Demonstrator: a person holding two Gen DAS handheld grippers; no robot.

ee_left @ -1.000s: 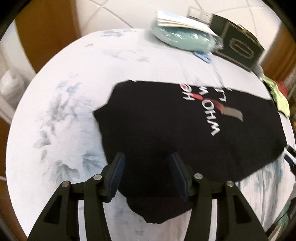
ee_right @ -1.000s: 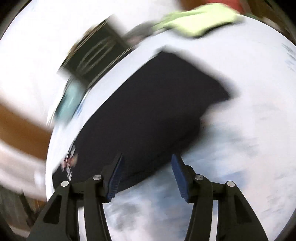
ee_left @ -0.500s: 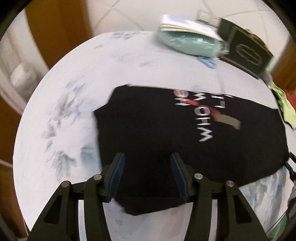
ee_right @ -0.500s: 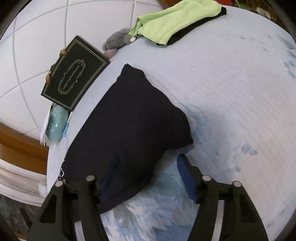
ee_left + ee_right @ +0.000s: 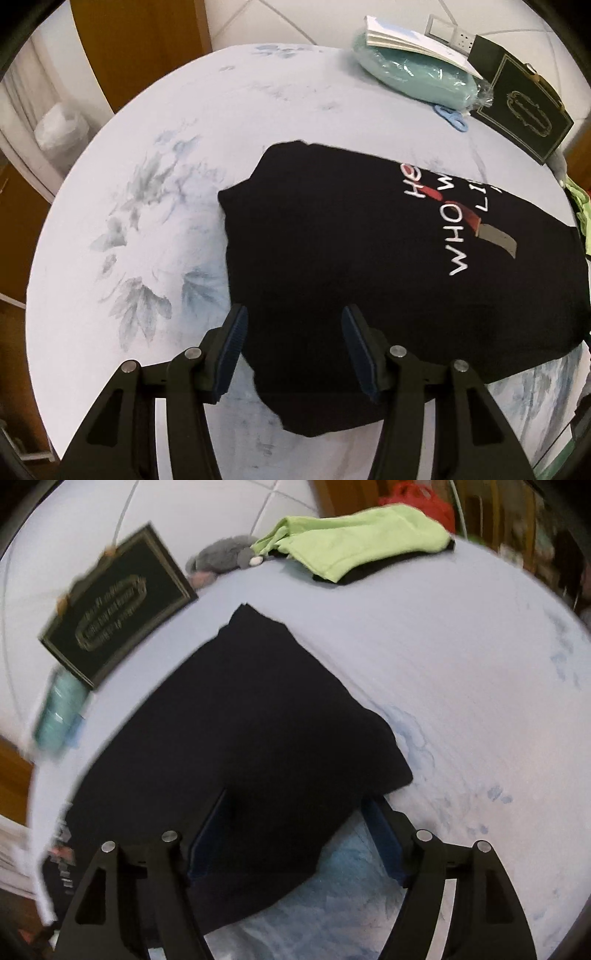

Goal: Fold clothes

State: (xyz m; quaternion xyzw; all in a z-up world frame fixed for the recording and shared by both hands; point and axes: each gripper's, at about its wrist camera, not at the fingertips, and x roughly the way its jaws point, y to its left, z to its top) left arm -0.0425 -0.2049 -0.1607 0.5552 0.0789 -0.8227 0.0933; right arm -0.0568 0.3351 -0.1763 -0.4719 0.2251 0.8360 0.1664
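A black T-shirt with white and red lettering lies spread on a pale floral bed sheet. My left gripper is open, its jaws either side of the shirt's near edge by a sleeve. In the right wrist view the same shirt shows its plain lower part. My right gripper is open and straddles the shirt's near corner, low over the cloth. Neither gripper holds anything.
A teal pillow with a booklet on it and a dark green gift bag stand at the bed's far edge. A lime green garment and a grey plush toy lie beyond the shirt. A wooden door stands at far left.
My left gripper has shifted left and nearer the shirt's sleeve edge. My right gripper has opened wider and moved forward, so the shirt's corner now lies between its jaws.
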